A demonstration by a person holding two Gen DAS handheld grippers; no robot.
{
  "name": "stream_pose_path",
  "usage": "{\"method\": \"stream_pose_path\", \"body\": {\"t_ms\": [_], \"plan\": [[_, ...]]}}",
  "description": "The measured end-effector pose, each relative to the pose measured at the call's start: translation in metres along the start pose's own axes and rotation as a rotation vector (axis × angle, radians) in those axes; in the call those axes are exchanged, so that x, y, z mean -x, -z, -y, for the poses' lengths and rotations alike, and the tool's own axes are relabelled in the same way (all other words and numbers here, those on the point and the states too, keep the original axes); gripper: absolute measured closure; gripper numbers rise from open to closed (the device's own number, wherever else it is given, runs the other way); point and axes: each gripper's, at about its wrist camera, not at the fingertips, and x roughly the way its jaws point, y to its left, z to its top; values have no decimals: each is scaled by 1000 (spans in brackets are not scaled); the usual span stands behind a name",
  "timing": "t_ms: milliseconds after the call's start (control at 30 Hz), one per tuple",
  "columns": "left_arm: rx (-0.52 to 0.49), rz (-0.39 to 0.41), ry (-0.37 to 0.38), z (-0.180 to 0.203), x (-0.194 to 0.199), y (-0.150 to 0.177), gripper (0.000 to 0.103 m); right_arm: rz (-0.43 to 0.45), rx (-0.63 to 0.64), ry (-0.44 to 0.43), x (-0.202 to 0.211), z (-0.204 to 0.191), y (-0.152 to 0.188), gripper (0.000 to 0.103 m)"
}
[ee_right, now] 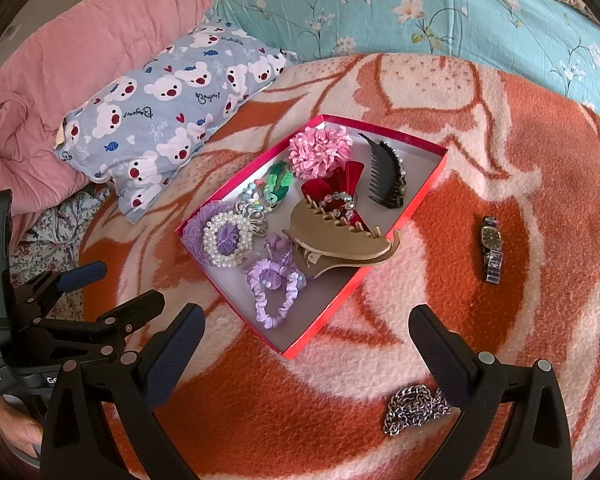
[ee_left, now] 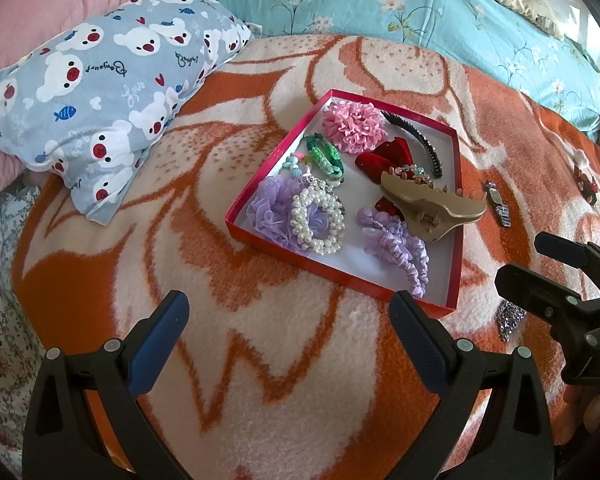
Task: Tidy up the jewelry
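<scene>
Left wrist view showed the left gripper [ee_left: 288, 316] held low over the orange-and-white blanket [ee_left: 228, 360], its two blue-padded fingers spread wide with nothing between them. Beyond the fingers lay the red box [ee_left: 458, 216], one corner pointing toward the camera. Inside it sat a pink scrunchie [ee_left: 354, 123], a green band [ee_left: 324, 154], a pearl bracelet [ee_left: 318, 220] on a lilac scrunchie, a purple scrunchie [ee_left: 402, 250] and a black comb clip [ee_left: 420, 142]. A tan claw clip [ee_left: 432, 208] lay with its long axis across the box, its end overhanging the right rim. Just outside that rim a wristwatch [ee_left: 498, 204] lay on the blanket, and a chain necklace [ee_left: 509, 320] showed partly behind the right gripper [ee_left: 536, 258], which entered from the right edge, also unclenched. A bear-print pillow [ee_left: 100, 92] lay to the left.

Right wrist view had the right gripper [ee_right: 306, 338] hovering above the blanket [ee_right: 560, 240], released and empty, fingers apart. The chain necklace [ee_right: 416, 408] lay bunched just beside the inner face of its right finger; whether they touched could not be told. The wristwatch [ee_right: 491, 250] lay farther off, strap running roughly toward and away from the camera, well apart from the red box [ee_right: 340, 304]. The tan claw clip [ee_right: 340, 244] stuck out over the box's rim. The left gripper [ee_right: 96, 288] sat at the left edge.
</scene>
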Motion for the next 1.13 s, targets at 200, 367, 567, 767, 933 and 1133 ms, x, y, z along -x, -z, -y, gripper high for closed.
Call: {"method": "stream_pose_path", "body": {"t_ms": [200, 367, 567, 767, 933, 1133], "plan": [[0, 1, 0, 0, 0, 0, 2, -1, 1, -1, 0, 0, 0, 0], [-3, 3, 0, 1, 1, -2, 2, 0, -1, 0, 0, 0, 0, 0], [-3, 2, 0, 2, 0, -2, 2, 4, -2, 0, 2, 2, -1, 0], [-8, -1, 2, 4, -1, -3, 2, 3, -10, 12, 1, 6, -1, 0], [-9, -2, 1, 6, -2, -4, 2, 0, -10, 15, -1, 5, 0, 0], [-21, 6, 5, 9, -4, -6, 2, 3, -7, 14, -2, 4, 1, 0]]}}
